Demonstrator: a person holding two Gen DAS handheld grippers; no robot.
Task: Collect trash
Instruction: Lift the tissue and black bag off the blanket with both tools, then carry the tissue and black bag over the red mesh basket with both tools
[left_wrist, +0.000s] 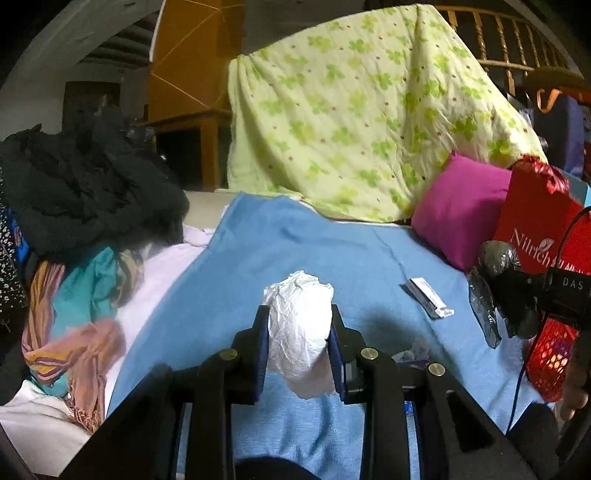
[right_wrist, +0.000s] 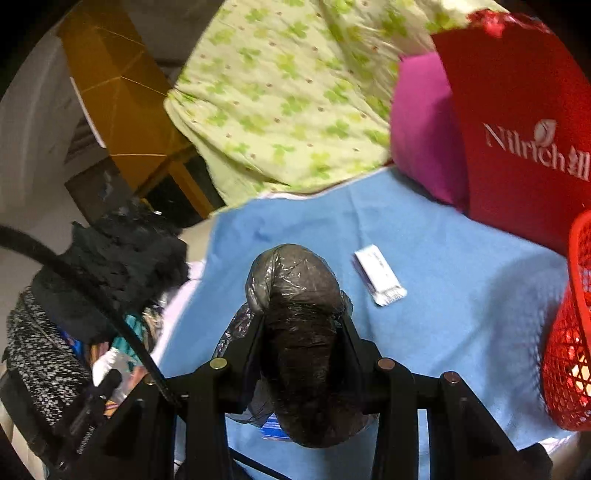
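Note:
My left gripper (left_wrist: 297, 325) is shut on a crumpled white paper wad (left_wrist: 299, 332), held above the blue blanket (left_wrist: 258, 251). My right gripper (right_wrist: 301, 325) is shut on a bunched black plastic bag (right_wrist: 299, 295), also lifted off the blanket (right_wrist: 461, 295). In the left wrist view that bag (left_wrist: 498, 258) and the right gripper show at the right edge. A small white and purple packet (left_wrist: 430, 297) (right_wrist: 380, 275) lies flat on the blanket beyond both grippers. A red mesh basket (right_wrist: 569, 350) (left_wrist: 550, 354) stands at the right.
A red Nilrich paper bag (right_wrist: 517, 129) and a magenta cushion (left_wrist: 461, 210) sit at the back right. A green clover quilt (left_wrist: 351, 110) hangs behind. Dark clothes (left_wrist: 85, 184) and colourful scarves (left_wrist: 74, 321) pile at the left. A blue and white wrapper (right_wrist: 275, 430) lies under the black bag.

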